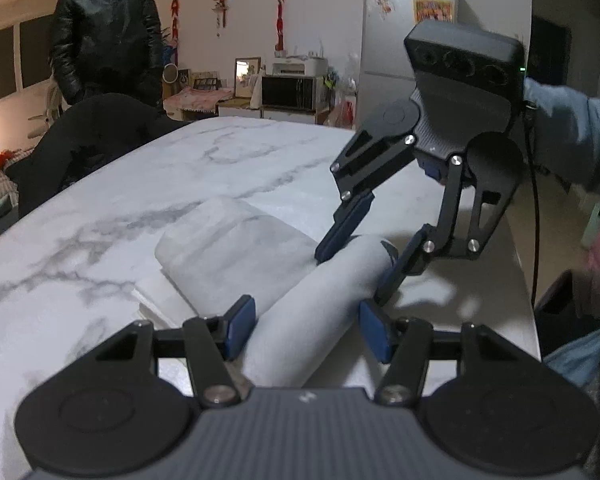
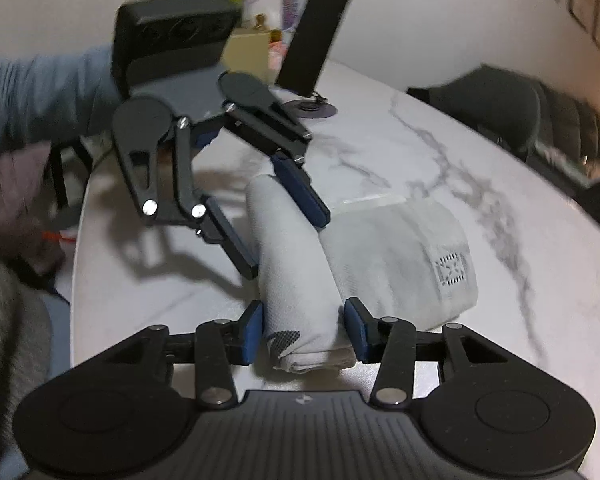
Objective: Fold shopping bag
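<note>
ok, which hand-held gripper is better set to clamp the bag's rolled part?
Right, marginally. The right hand-held gripper straddles the white fabric shopping bag's roll snugly at its end; the left hand-held gripper leaves a gap.

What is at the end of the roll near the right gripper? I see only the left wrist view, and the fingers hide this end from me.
Observer: In the right wrist view, that end of the rolled shopping bag shows layered folded edges and a dark mesh-like print, between the pads of the right gripper.
Operator: Does the flat folded part carry any mark?
Observer: Yes, a small stitched square patch sits on the side facing the right gripper.
Operator: What stands behind the left gripper?
Observer: A dark phone, propped on a round base at the far end of the table.
</note>
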A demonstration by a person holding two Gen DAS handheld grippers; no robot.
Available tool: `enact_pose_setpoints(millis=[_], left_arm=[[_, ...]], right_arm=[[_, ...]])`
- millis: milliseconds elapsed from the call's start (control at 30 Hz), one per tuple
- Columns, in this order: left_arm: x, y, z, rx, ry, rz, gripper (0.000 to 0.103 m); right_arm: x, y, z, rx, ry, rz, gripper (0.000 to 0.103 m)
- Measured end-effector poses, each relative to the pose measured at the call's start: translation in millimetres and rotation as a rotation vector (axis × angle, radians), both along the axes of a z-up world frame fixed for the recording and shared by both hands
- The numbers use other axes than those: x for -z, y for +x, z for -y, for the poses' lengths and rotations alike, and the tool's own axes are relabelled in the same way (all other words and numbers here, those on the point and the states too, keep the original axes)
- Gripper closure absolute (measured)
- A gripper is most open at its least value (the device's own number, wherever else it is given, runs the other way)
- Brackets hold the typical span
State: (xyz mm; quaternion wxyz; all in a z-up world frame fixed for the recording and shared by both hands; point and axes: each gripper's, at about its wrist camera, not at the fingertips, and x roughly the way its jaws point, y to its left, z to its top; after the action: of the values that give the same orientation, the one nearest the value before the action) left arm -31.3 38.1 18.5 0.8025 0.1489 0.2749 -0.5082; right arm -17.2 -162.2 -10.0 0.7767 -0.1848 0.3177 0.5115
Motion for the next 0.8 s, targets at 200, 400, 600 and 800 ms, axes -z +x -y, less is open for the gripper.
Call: enact_pose_setpoints(millis=[200, 400, 600, 800], left_arm=[[8, 4, -10, -0.060, -0.102, -0.029, 0.045], [9, 17, -16, -0.140, -0.179, -0.145, 0.045], [15, 28, -23, -0.269, -0.274, -0.263, 0.045], [21, 31, -20, -0.384, -0.319, -0.293, 0.044]], right_arm=[[6, 19, 20, 0.070, 0.138, -0.163, 0.059], [12, 30, 35, 0.148, 0.255, -0.299, 0.059], [22, 32, 53, 0.276, 0.391, -0.422, 0.061], [24, 24, 58, 0.403, 0.463, -0.449, 0.063]])
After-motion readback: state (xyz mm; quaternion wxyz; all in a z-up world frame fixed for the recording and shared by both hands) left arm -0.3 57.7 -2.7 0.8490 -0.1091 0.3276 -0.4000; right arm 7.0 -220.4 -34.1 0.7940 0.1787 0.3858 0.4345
